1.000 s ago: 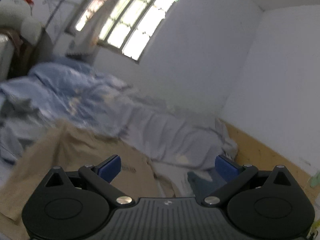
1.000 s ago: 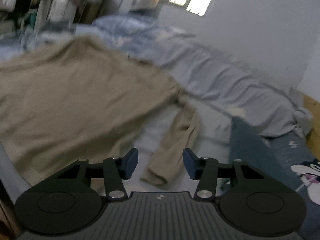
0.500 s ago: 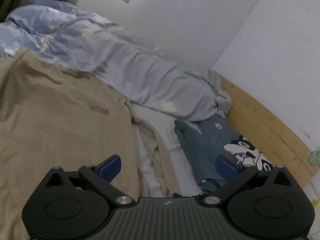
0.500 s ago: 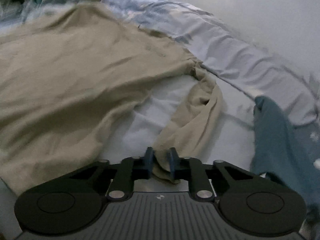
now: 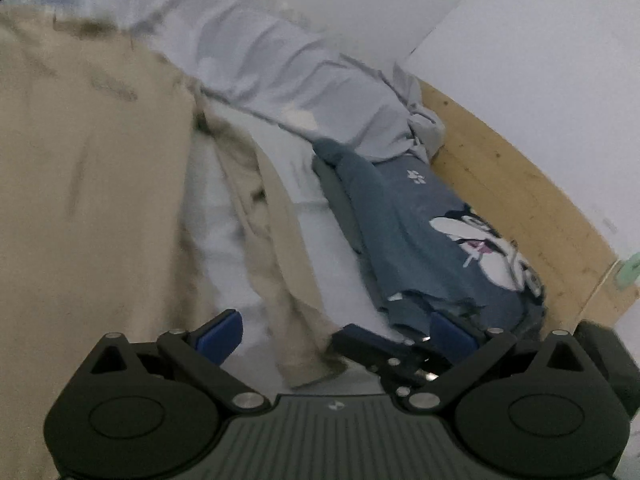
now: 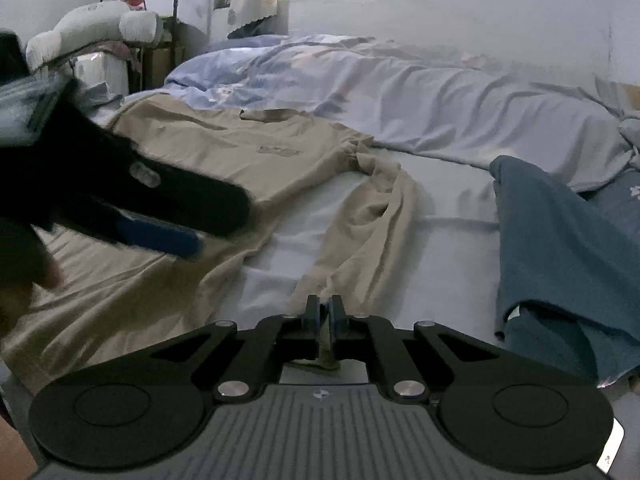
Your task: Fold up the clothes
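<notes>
A tan long-sleeved shirt [image 6: 224,152] lies spread on the bed, its right sleeve [image 6: 368,224] trailing towards me. My right gripper [image 6: 324,320] is shut on the sleeve's cuff. The sleeve [image 5: 276,240] also shows in the left wrist view, with the right gripper's fingers [image 5: 376,348] at its cuff. My left gripper [image 5: 336,332] is open and empty just above the cuff end; in the right wrist view it [image 6: 160,220] hovers over the shirt's lower body.
A blue garment [image 6: 560,240] with a cartoon print [image 5: 480,248] lies right of the sleeve. A rumpled pale-blue duvet [image 6: 400,88] lies behind the shirt. A wooden bed frame [image 5: 520,200] and white walls bound the right side. A clothes rack and pillows [image 6: 96,28] stand far left.
My right gripper closed fully on the sleeve cuff. My left gripper tilted down and moved towards the cuff, staying open.
</notes>
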A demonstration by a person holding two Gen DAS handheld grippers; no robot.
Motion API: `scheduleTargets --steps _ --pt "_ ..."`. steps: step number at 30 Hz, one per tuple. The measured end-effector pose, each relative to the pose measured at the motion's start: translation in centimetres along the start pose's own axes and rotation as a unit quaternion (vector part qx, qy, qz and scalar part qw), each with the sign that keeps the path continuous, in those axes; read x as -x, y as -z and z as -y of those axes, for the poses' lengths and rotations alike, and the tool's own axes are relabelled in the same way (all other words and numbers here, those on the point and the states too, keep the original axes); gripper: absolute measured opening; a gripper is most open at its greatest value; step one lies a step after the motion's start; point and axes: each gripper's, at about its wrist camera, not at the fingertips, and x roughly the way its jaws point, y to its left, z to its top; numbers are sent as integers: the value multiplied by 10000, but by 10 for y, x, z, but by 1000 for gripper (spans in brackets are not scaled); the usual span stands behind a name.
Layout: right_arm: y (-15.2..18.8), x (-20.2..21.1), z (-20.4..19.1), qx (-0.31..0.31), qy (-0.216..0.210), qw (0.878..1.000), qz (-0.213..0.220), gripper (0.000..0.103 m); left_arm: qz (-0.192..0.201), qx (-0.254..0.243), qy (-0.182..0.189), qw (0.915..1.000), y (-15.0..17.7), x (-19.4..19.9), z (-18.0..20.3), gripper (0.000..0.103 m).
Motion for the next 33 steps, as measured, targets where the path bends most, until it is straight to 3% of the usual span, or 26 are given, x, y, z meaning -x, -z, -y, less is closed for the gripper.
scheduleTargets --steps 4,9,14,19,22,25,30,33 --pt "3 1 -4 153 38 9999 20 5 68 533 507 9973 3 -14 -3 99" --pt "3 7 -9 281 41 9995 149 5 -132 1146 361 9927 3 -36 -7 94" --pt "5 8 -7 298 68 9995 100 5 -199 1305 124 9912 3 -48 -7 90" --pt "7 6 -9 405 154 9991 13 6 170 1365 -129 9904 4 -23 -16 90" --pt "8 0 -19 714 204 9972 -60 14 388 1633 -175 9857 1 -7 -29 90" --pt "11 -7 -30 985 181 9949 -107 37 526 1829 -188 9815 -3 1 -39 90" --pt "14 -17 -38 1288 286 9910 -221 37 585 1910 -87 9798 -7 4 -42 90" --pt "14 -20 -36 1251 265 9914 -275 11 528 1928 91 9798 -7 1 -40 90"
